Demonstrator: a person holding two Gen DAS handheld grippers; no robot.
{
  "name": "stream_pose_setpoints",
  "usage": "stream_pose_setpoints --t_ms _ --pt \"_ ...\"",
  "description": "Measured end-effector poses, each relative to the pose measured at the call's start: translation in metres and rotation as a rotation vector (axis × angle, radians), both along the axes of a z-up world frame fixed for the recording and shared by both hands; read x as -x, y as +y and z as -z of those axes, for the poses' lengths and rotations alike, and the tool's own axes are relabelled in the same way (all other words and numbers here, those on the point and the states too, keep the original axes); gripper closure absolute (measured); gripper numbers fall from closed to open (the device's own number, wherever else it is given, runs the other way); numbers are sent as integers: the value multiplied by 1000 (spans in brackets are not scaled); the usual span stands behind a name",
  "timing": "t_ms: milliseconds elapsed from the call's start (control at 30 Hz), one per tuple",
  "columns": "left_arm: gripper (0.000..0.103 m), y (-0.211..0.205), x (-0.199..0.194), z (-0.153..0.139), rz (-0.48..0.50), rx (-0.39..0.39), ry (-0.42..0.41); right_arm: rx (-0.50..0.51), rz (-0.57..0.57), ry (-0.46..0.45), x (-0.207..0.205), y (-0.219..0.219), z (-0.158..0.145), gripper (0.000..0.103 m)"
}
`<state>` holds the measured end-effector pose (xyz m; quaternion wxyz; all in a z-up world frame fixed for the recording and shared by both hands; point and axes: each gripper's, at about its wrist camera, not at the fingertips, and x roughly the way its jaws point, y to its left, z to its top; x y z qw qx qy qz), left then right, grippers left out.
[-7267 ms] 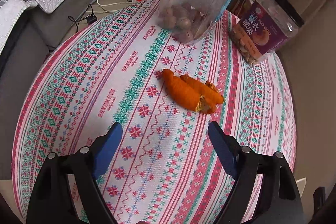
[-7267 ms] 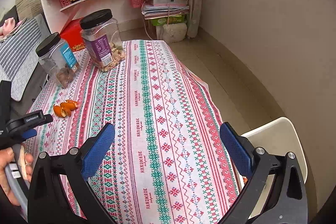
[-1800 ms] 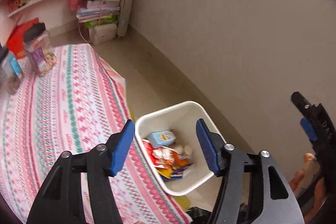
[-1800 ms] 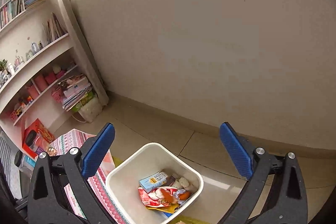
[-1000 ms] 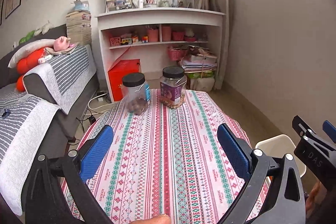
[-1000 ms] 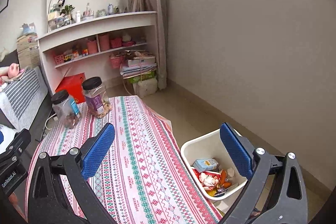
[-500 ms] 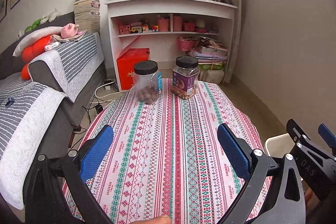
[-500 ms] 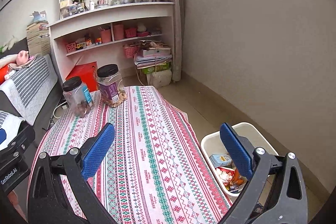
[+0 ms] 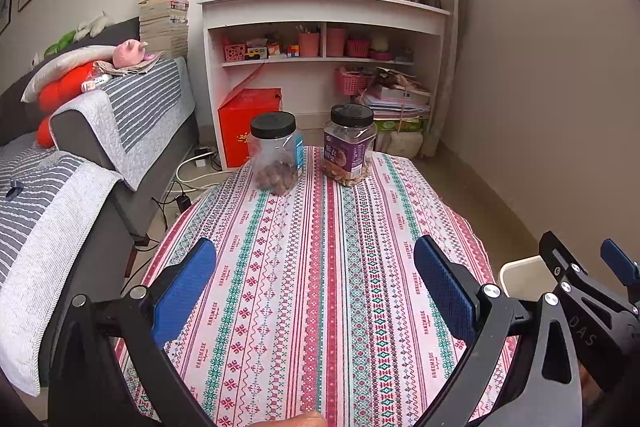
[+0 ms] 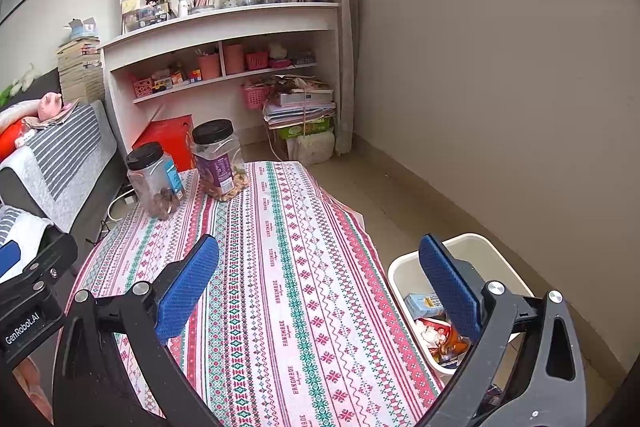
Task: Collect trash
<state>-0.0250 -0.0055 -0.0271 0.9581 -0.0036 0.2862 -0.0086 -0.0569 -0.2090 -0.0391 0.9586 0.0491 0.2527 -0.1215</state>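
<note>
A white trash bin (image 10: 404, 277) stands on the floor at the table's right edge, holding wrappers, a small blue carton (image 10: 424, 303) and orange peel. In the left wrist view only the bin's rim (image 9: 520, 275) shows. My left gripper (image 9: 316, 291) is open above the near end of the patterned tablecloth (image 9: 320, 267), nothing between its blue pads. My right gripper (image 10: 320, 283) is open too, empty, spanning the table's right edge and the bin. No trash lies on the cloth in view.
Two black-lidded clear jars stand at the table's far end: one with brown nuts (image 9: 276, 159), one purple-labelled (image 9: 350, 145). A grey sofa (image 9: 100, 147) runs along the left. White shelves (image 9: 320, 39) and a red box (image 9: 250, 131) stand behind. A beige wall (image 10: 500, 87) is at right.
Both grippers have swung up from over the bin to face the table and shelves. The orange peel seen earlier on the cloth is gone from the table.
</note>
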Motion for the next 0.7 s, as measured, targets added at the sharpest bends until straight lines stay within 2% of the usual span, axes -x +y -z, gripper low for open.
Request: stream_pose_setpoints --t_ms 700 --pt "7 -9 1 3 31 18 10 -3 -13 14 0 0 1 7"
